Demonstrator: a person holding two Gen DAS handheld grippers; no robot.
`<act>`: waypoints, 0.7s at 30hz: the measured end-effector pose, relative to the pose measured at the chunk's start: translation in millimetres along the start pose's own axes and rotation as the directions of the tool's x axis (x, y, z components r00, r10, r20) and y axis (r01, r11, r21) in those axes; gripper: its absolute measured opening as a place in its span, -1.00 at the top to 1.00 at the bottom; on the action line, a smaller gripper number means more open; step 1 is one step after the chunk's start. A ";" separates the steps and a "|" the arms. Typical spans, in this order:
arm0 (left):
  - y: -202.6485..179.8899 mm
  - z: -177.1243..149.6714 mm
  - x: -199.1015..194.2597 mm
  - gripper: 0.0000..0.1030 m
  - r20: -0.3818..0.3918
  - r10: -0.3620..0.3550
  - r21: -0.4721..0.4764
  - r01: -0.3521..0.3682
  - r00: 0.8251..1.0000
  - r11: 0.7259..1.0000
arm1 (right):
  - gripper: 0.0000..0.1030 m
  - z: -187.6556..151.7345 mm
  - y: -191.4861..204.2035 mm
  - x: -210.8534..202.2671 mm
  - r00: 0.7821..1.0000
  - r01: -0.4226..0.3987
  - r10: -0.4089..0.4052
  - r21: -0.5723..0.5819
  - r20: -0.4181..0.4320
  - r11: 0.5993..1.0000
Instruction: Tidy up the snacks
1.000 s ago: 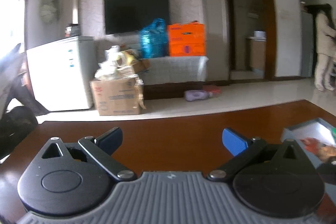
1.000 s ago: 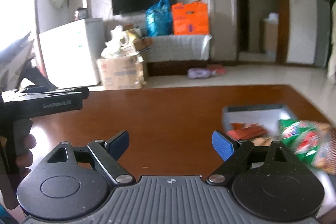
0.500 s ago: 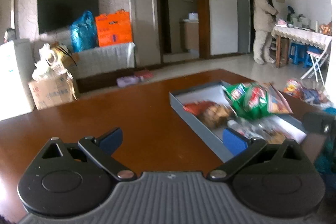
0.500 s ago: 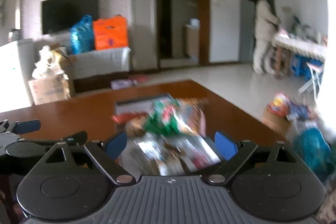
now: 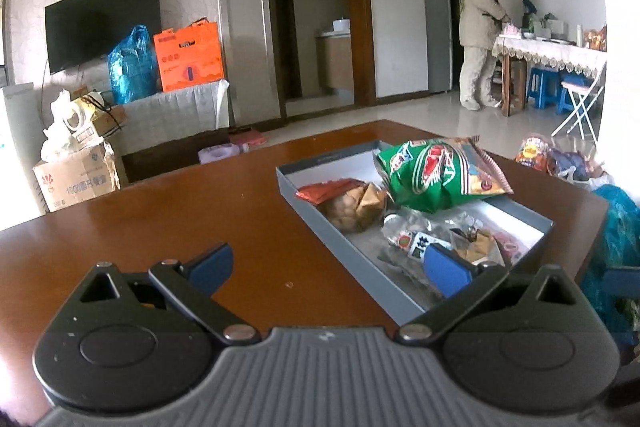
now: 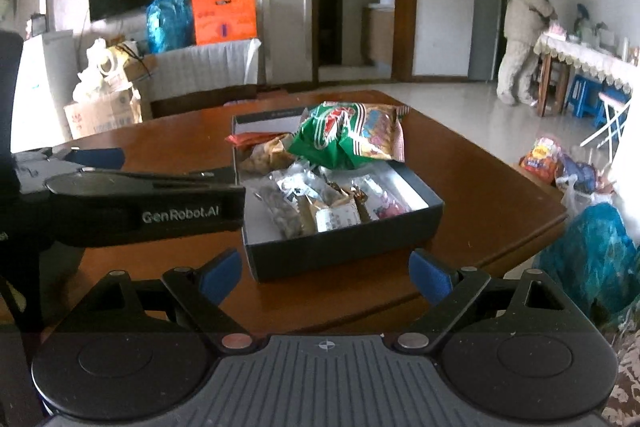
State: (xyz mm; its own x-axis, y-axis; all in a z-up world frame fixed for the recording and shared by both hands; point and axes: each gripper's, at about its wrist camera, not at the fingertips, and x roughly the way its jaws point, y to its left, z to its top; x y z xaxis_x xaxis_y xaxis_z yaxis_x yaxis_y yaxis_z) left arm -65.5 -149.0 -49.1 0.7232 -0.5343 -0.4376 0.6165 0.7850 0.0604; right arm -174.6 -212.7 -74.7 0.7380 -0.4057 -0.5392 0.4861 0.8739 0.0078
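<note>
A shallow grey box (image 6: 344, 247) is seen on a brown wooden table (image 6: 480, 187), toward its right side. Packaged snacks are piled inside it. A large green snack bag (image 6: 348, 135) lies on top at the far end, partly over the box's right rim. An orange packet (image 5: 328, 189) sits at the far left inside, and small clear-wrapped packets (image 6: 316, 195) fill the near end. The left gripper (image 5: 326, 269) is held wide open and empty, its right fingertip in front of the box's near end. The right gripper (image 6: 324, 273) is likewise spread wide, holding nothing, just short of the box's near wall.
</note>
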 end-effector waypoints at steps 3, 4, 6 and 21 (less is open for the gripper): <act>-1.5 -0.1 1.1 -1.00 -0.003 -0.009 -0.004 0.009 1.000 1.000 | -0.79 2.1 -3.9 -1.2 1.000 -0.007 0.007 0.001 -0.005 1.000; -2.2 -0.1 1.0 -1.00 0.000 -0.012 -0.002 0.012 1.000 1.000 | -0.79 2.2 -3.9 -1.6 1.000 -0.009 0.009 0.002 -0.005 1.000; -2.4 -1.2 0.9 -1.00 0.002 -0.017 -0.001 0.017 1.000 1.000 | -0.80 2.1 -3.8 -1.3 1.000 -0.018 0.018 -0.003 -0.010 1.000; -5.6 -2.4 6.0 -1.00 -0.002 -0.027 0.027 0.027 1.000 0.999 | -0.82 2.3 -3.7 -1.2 0.999 -0.031 0.030 -0.023 -0.040 0.999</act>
State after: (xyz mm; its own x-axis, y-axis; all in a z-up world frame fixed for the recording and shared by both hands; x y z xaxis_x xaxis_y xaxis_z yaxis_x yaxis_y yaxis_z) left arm -65.4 -155.8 -54.2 0.7059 -0.5544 -0.4409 0.6437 0.7619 0.0725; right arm -176.2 -216.0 -72.1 0.7333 -0.3681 -0.5717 0.4521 0.8920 0.0056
